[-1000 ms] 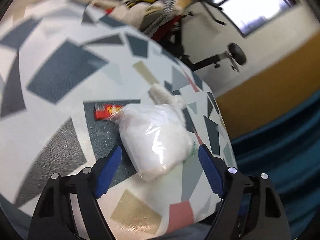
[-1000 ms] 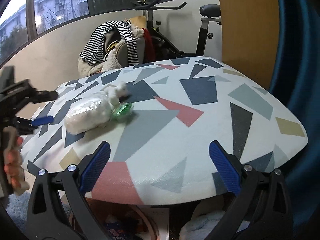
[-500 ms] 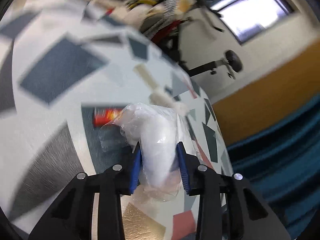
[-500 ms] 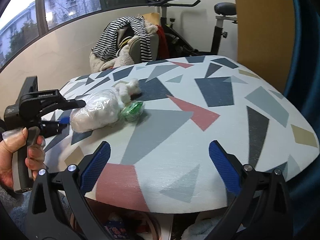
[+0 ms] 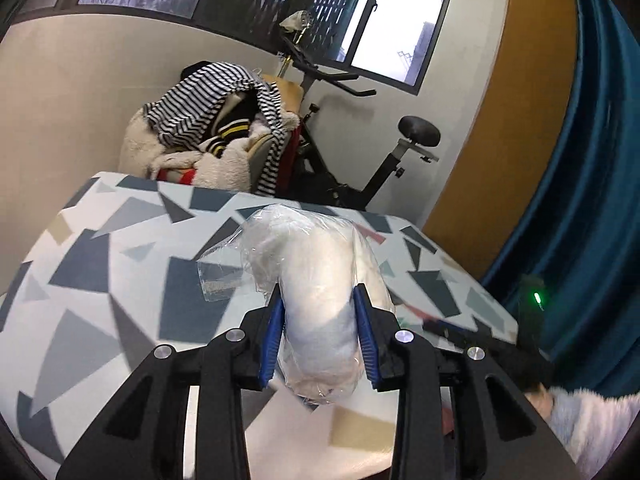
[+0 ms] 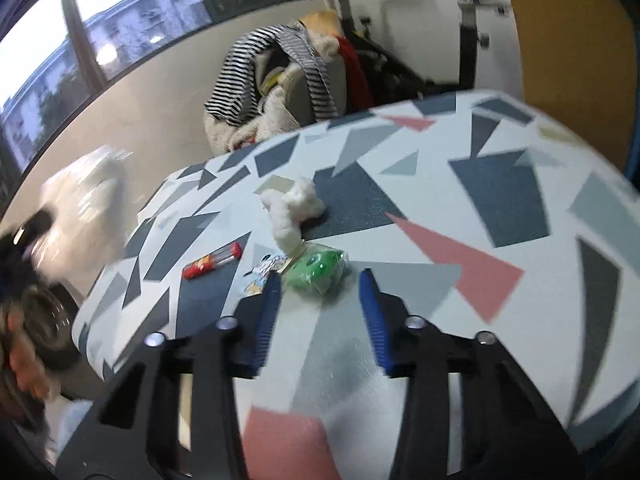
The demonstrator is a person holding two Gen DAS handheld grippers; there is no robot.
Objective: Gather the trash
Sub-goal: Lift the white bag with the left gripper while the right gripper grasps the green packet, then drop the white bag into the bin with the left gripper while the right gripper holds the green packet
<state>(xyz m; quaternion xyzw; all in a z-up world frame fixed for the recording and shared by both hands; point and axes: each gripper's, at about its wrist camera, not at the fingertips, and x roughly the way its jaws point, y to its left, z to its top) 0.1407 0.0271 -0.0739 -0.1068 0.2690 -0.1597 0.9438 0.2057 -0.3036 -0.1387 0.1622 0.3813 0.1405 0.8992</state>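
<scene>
My left gripper is shut on a clear plastic bag stuffed with white wadding and holds it above the patterned table. In the right wrist view that bag is a blur at the left. My right gripper hangs low over the table, its jaws closing. A green plastic packet lies between the fingertips, and the pads do not touch it. A white cotton wad, a red wrapper and a small printed card lie close by.
Behind the table stand a chair heaped with striped and fleecy clothes and an exercise bike. A blue curtain and an orange panel close the right side. A person's hand shows at the left edge.
The left jaws closed on the white bag, then lifted it off the table while rolling level. The right gripper moved in over the table to the green packet and its jaws narrowed.
</scene>
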